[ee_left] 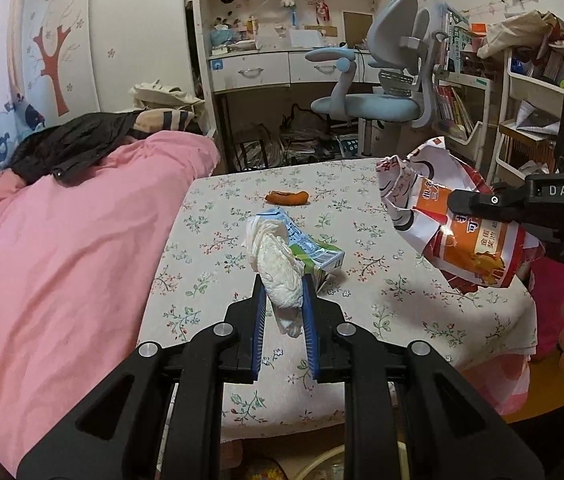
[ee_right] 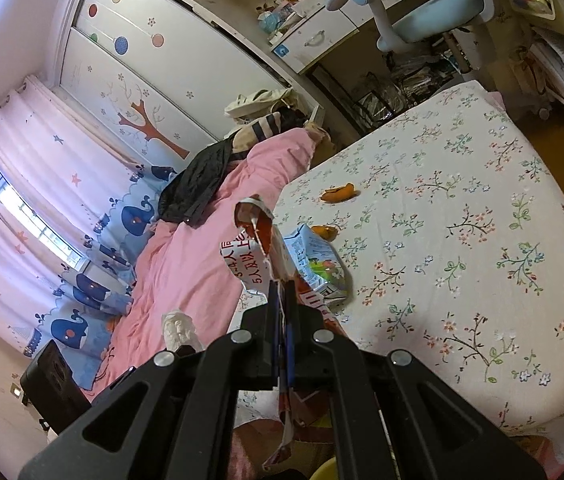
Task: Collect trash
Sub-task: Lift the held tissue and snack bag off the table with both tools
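Left gripper (ee_left: 284, 300) clamped on crumpled white tissue (ee_left: 278, 272), lower centre of left wrist view, lifted just above floral sheet (ee_left: 422, 312); tissue tail dangles below the pads. Right gripper (ee_right: 282, 300) pinched tight on torn orange-red snack bag (ee_right: 256, 248), centre of right wrist view; same bag at mid right of left view, held in the air, apart from the bedding.

Not yet collected: flattened blue-green drink carton (ee_left: 314, 252) on sheet just behind tissue; orange peel (ee_left: 287, 197) farther back, upper centre; 2nd peel piece (ee_right: 324, 232) touching carton's far edge in right view. Pink quilt (ee_left: 62, 260) fills left side.

Risks, judged:
- Tissue grip shallow, soft wad, could slip out w/ a fast swing.
- Bag held by thin torn edge; more tearing = drop, maybe crumbs on sheet.
- Both grippers full, so no grab on carton/peels before unloading; bin not clearly in view, drop spot can't be told.
- Bag swinging low could snag carton.
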Demonstrator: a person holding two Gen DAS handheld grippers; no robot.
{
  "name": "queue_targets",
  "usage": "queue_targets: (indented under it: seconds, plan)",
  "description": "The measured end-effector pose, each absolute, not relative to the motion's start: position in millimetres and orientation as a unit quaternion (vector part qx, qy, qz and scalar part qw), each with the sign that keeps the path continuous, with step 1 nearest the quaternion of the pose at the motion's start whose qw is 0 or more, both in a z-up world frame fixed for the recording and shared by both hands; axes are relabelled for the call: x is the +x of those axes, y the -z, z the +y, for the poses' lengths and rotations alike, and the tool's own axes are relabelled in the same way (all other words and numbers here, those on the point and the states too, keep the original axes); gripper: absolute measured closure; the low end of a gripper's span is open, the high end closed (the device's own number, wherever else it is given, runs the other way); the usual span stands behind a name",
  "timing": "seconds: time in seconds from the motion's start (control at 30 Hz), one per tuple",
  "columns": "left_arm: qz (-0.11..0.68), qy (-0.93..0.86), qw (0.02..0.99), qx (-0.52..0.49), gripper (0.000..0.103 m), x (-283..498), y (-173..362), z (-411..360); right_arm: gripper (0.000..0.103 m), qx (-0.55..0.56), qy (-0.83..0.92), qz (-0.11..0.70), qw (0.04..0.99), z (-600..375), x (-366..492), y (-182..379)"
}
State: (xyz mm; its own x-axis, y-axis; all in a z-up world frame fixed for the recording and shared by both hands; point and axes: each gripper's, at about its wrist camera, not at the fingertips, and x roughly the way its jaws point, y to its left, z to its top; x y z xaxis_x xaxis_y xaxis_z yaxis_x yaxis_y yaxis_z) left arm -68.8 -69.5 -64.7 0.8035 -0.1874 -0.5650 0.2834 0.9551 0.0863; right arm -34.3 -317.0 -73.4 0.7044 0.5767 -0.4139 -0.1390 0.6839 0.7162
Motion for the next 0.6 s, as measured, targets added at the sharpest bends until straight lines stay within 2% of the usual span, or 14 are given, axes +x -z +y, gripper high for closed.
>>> queue_targets:
  seconds: [0.6]
  plan:
    - [0.273, 0.130, 0.948, 0.096, 0.086, -70.3, 61.6, -76.9, 0.100, 0.344, -0.216, 0.321, 0.855, -315.0, -38.2, 74.1]
